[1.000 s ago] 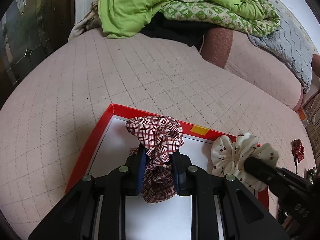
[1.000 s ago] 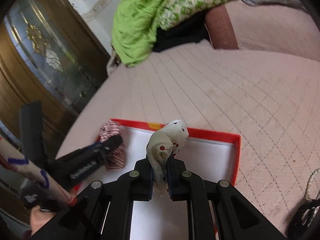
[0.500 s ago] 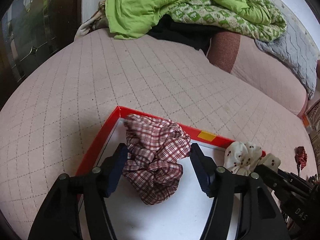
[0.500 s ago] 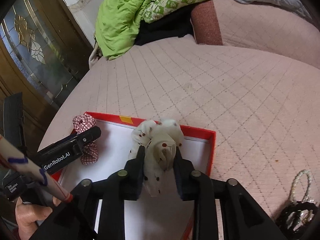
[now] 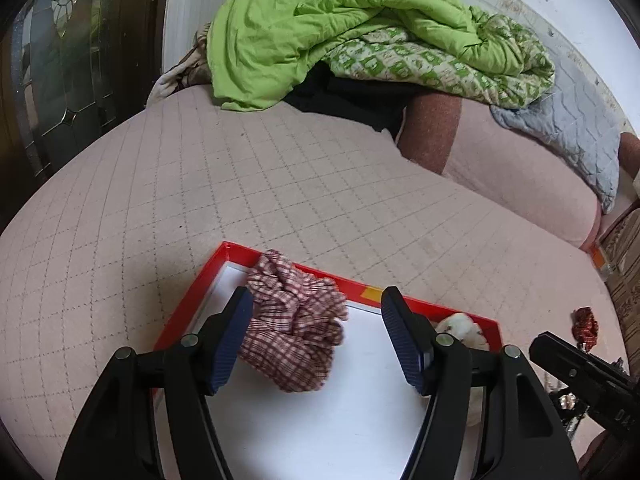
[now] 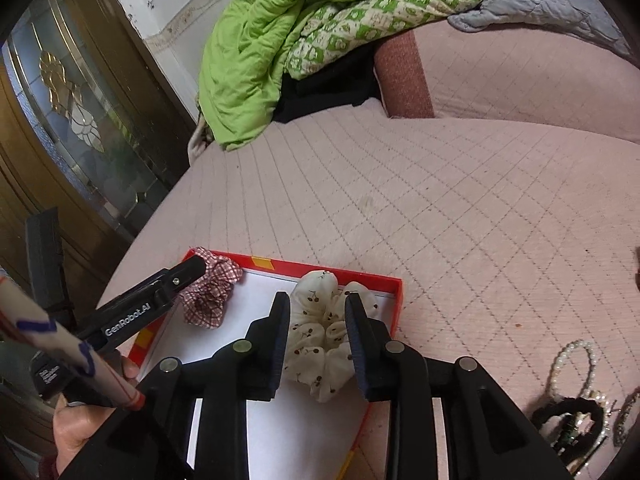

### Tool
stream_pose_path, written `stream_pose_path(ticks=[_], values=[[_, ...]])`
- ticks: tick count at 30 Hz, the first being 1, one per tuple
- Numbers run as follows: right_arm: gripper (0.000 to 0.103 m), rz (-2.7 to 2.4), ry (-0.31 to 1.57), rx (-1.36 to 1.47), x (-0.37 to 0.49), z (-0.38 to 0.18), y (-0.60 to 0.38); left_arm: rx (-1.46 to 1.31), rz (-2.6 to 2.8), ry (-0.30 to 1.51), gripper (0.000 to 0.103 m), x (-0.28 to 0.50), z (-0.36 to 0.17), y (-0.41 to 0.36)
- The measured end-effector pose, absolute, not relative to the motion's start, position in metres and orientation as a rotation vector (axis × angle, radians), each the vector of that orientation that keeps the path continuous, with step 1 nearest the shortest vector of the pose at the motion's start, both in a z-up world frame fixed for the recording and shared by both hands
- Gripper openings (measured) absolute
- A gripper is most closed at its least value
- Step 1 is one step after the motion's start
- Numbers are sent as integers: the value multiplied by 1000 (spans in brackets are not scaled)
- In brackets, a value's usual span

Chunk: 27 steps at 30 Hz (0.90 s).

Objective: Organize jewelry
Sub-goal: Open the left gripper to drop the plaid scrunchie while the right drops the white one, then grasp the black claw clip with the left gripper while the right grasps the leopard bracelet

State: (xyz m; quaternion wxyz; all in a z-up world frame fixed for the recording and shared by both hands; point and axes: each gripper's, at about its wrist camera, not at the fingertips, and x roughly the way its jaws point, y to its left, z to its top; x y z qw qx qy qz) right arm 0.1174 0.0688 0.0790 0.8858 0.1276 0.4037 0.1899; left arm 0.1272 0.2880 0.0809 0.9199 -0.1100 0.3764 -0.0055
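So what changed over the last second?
Both tongs have just been opening: the left tongs let go of the plaid scrunchie, the right tongs released the white scrunchie. Both scrunchies now lie in the red box, which stayed put.

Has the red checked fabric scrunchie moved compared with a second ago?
Yes. The red checked fabric scrunchie has dropped out of the left hand-held gripper, whose jaws have just been opening, and now lies in the red-rimmed white tray by its far left corner.
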Motion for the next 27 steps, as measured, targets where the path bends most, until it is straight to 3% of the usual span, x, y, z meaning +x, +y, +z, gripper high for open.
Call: stream_pose_path(ticks=[13,27], values=[[31,311,721,313,37,106,-29,-188,-152,704,66,85,104,218],[32,-25,680,483,2,81,-185,-64,-543,898,66,29,73,79]])
